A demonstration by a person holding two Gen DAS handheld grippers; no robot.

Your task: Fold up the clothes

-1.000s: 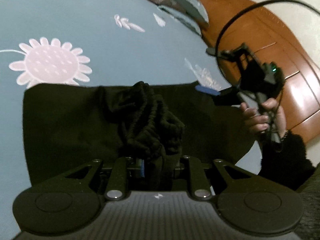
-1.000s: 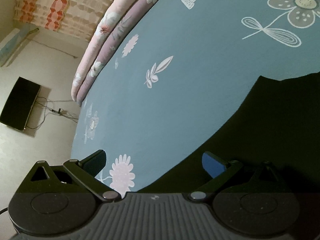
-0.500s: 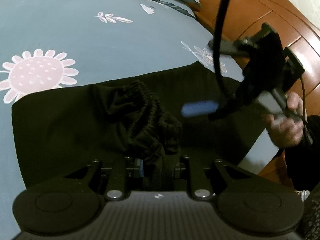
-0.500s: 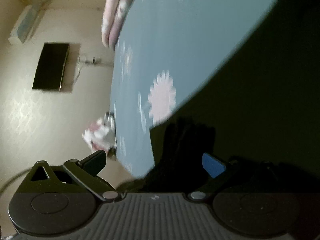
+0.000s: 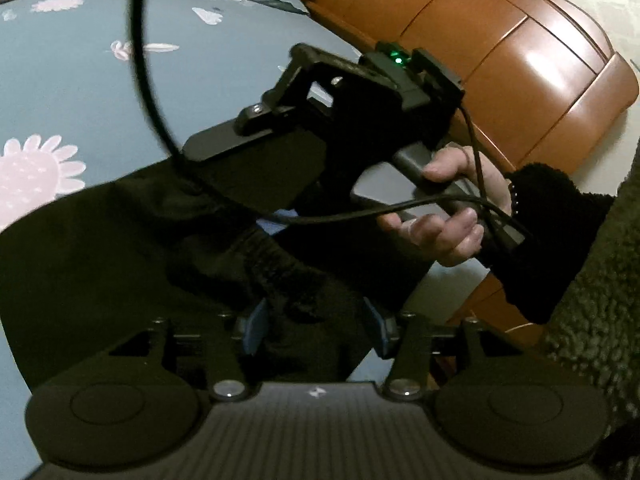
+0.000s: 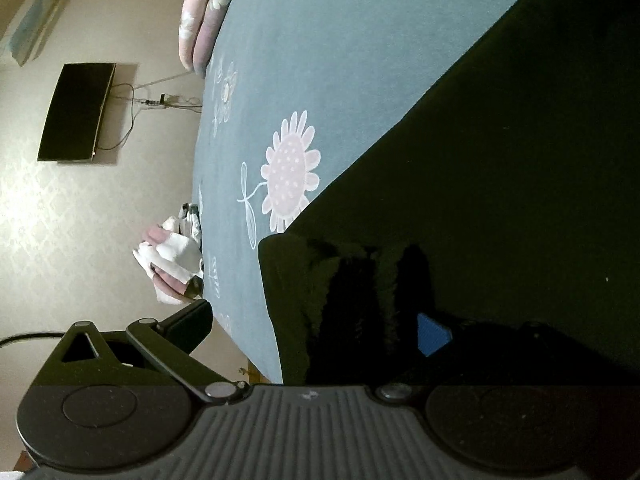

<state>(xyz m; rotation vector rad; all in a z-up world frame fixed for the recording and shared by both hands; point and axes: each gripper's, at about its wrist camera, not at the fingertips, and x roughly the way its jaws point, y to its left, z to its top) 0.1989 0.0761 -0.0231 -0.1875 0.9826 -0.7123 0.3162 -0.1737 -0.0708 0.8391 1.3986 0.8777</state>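
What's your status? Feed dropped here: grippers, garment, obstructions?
Left gripper open, bunched waistband between its fingers. Right gripper open at black garment edge, on bed sheet. Cable loops across view.

Blue floral bed, wood headboard, wall TV, dim light.

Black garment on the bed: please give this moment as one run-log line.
left gripper: black garment between fingers, grip unclear | right gripper: open at garment's edge | garment lies on floral bedsheet
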